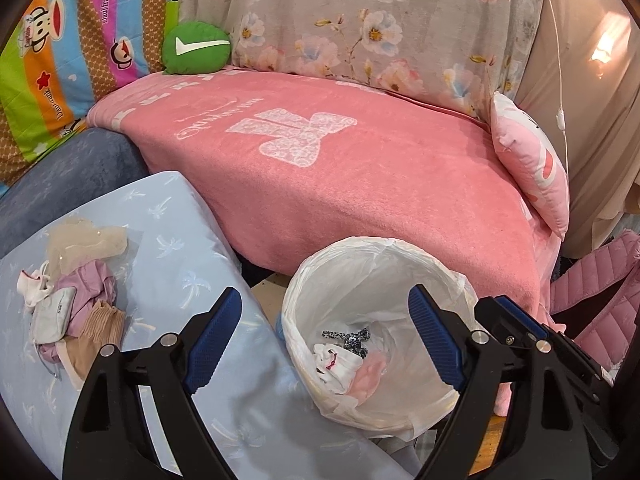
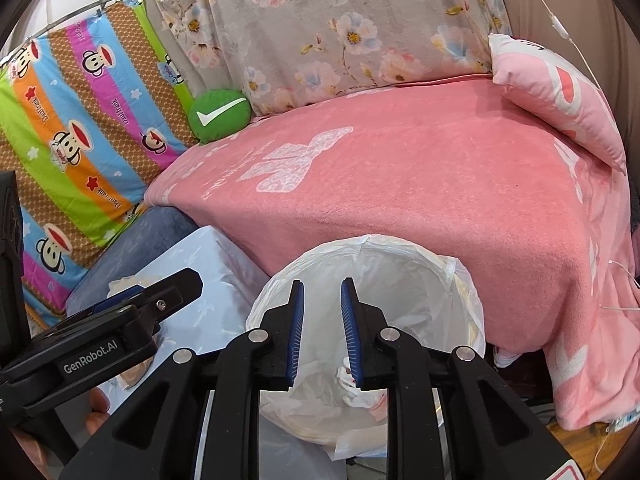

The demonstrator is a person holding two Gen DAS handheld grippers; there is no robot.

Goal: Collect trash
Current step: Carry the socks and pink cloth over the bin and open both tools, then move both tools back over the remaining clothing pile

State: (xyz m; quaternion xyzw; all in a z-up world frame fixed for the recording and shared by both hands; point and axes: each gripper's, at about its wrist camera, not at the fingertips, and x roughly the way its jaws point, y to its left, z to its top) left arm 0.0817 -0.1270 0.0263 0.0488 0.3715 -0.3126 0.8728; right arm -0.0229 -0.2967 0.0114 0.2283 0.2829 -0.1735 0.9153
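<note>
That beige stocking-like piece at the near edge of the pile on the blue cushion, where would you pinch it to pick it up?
Grip the beige ribbed piece by its bunched, pleated upper end, coming down from above with the open left gripper. That end stands up in folds, giving the fingers something to close on, while its lower part lies flat against the blue cushion. It overlaps the purple cloth, so pinch its near side.
</note>
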